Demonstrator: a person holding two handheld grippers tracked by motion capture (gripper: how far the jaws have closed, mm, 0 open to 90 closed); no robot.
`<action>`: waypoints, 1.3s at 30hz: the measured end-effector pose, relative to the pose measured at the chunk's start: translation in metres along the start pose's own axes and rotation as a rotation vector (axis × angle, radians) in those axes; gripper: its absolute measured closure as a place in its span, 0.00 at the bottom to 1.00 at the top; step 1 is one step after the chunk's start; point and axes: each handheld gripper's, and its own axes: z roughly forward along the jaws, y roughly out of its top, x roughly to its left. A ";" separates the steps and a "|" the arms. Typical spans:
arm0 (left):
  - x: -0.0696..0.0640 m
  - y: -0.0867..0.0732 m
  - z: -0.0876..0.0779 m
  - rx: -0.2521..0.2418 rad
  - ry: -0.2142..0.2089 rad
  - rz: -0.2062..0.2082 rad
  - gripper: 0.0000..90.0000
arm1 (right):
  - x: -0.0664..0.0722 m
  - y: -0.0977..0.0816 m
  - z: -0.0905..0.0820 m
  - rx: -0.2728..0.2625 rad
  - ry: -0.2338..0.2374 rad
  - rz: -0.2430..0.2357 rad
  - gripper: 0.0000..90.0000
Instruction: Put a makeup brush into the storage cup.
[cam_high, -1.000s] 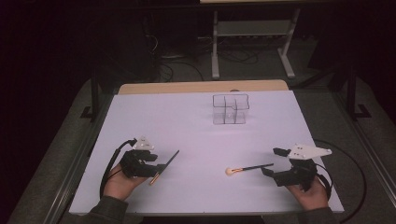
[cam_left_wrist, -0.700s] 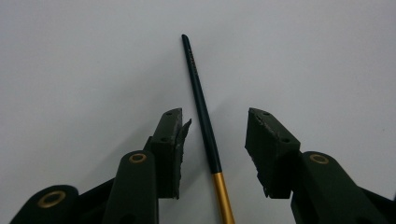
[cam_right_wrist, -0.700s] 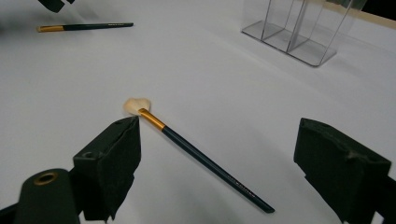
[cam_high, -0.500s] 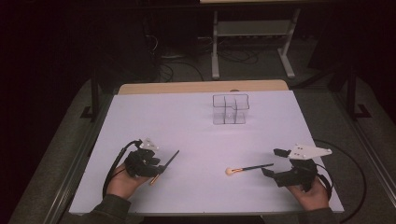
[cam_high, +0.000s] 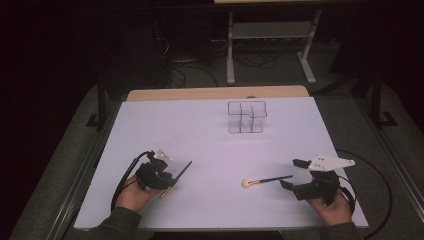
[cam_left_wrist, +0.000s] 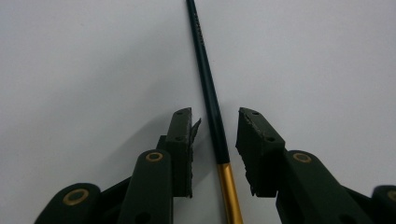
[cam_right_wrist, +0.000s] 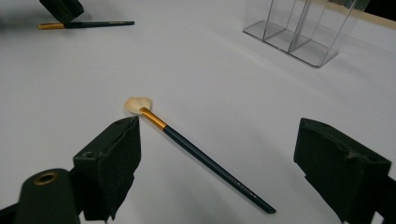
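A dark-handled brush with a gold ferrule (cam_high: 178, 176) lies on the white table top (cam_high: 200, 135) at the near left. My left gripper (cam_high: 167, 182) straddles it. In the left gripper view the handle (cam_left_wrist: 208, 84) runs between the pads with a gap on each side. The jaws of my left gripper (cam_left_wrist: 215, 123) have just been closing, and the pads do not press on the handle. A second brush (cam_high: 265, 180) with cream bristles lies at the near right. My right gripper (cam_high: 291, 174) stands wide open just behind its handle end (cam_right_wrist: 205, 158).
A clear plastic organizer (cam_high: 246, 117) with several compartments stands at the back centre of the table, also at the upper right in the right gripper view (cam_right_wrist: 299, 32). Cables trail from both grippers. A metal stand is on the dark floor beyond the table.
The left hand has shifted slightly over its brush and its gripper has tilted. The right hand and both brushes have stayed where they were.
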 end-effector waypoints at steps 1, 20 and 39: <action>0.000 0.000 0.001 0.000 0.000 0.001 0.75 | 0.001 0.001 0.000 -0.007 -0.003 -0.006 0.15; -0.004 0.002 0.007 0.050 0.032 0.028 0.84 | 0.002 0.002 -0.001 -0.013 0.000 -0.010 0.15; -0.001 -0.008 0.006 -0.017 0.027 0.032 0.92 | 0.005 0.003 0.007 0.018 0.007 -0.029 0.15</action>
